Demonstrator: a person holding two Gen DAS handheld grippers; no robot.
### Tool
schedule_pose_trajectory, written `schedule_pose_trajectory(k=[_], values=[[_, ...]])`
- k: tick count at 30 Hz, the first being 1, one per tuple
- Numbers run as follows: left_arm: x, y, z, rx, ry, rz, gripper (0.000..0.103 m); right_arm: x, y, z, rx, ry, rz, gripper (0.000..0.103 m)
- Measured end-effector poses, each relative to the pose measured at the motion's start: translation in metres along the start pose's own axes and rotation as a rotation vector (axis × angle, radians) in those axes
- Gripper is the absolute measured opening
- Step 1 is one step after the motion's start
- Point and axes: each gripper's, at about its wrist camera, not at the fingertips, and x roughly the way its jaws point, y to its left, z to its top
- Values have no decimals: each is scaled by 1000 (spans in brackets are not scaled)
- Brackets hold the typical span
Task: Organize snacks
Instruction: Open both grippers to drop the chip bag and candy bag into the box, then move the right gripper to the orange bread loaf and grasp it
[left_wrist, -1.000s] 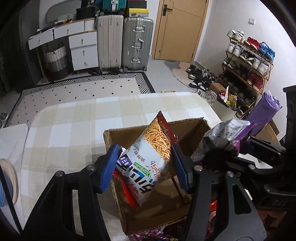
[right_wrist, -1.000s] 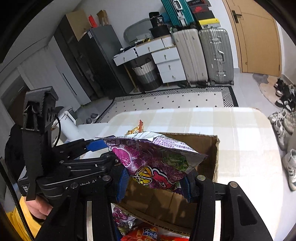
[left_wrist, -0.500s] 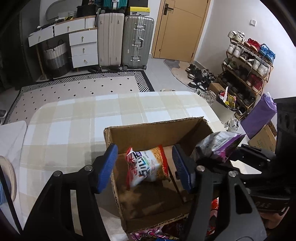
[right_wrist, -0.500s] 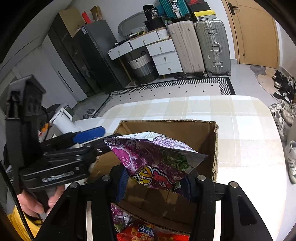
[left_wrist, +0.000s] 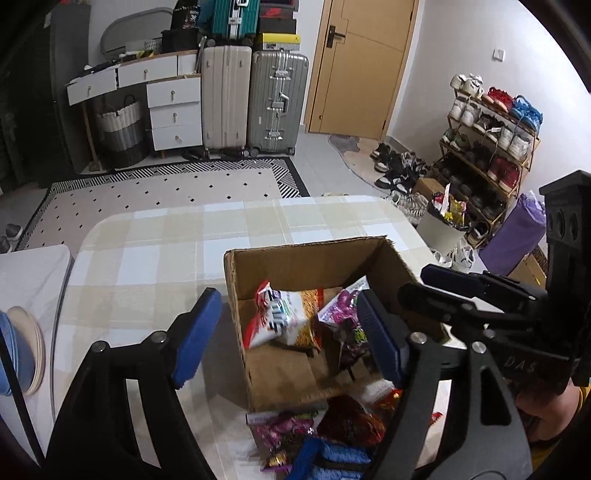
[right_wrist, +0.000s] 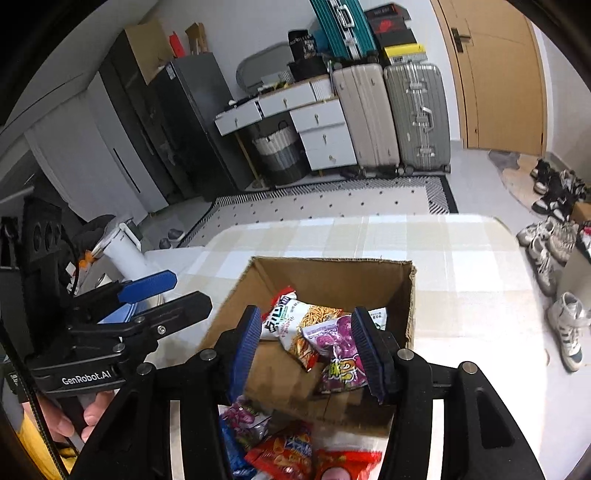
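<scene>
An open brown cardboard box (left_wrist: 310, 266) sits on a table covered with a beige and white checked cloth (left_wrist: 155, 254). Two snack packets lie loose on the box floor: a white and orange bag of thin fried sticks (right_wrist: 295, 325), and, touching it on its right, a crinkled purple foil bag with cartoon lettering (right_wrist: 340, 354).

The left gripper (left_wrist: 284, 332), black with blue pads, hangs above the box's left wall; its jaws have just been opening and nothing is between them. The right gripper (right_wrist: 306, 347) hangs over the box's near edge; its jaws have also just been parting, and the purple bag seen in the gap lies below them in the box, not pinched.

So two packets appear to be put away. More remain: a heap of red, blue and purple snack packets (right_wrist: 280, 446) lies on the cloth just in front of the box, outside it. A person's hand (right_wrist: 70, 417) grips the left tool's handle.
</scene>
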Motion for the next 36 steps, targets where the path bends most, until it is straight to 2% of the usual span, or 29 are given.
schedule_pose_trajectory(k=[4, 6, 8, 12, 14, 18, 24, 27, 29, 36], values=[[-36, -8, -14, 10, -31, 13, 79, -35, 22, -14, -54, -46, -32, 54], [-59, -10, -25, 14, -55, 10, 79, -53, 35, -24, -85, -75, -53, 59], [-78, -13, -35, 18, -77, 10, 79, -71, 49, -36, -117, -104, -82, 70], [-122, -19, -58, 19, -124, 0, 80, -103, 76, -56, -173, -157, -136, 75], [-142, -22, -68, 19, -145, -2, 80, -120, 87, -67, -192, -190, -164, 84], [-184, -28, -94, 12, -201, 4, 82, -148, 104, -84, -204, -241, -196, 85], [-235, -32, -134, -5, -255, 23, 84, -180, 117, -103, -204, -300, -235, 94], [-254, -32, -154, -26, -275, 26, 91, -195, 122, -114, -198, -325, -244, 96], [-262, -32, -166, -27, -280, 10, 102, -204, 122, -120, -196, -339, -257, 97], [-270, -32, -202, -4, -276, 40, 102, -215, 116, -133, -169, -334, -263, 97]])
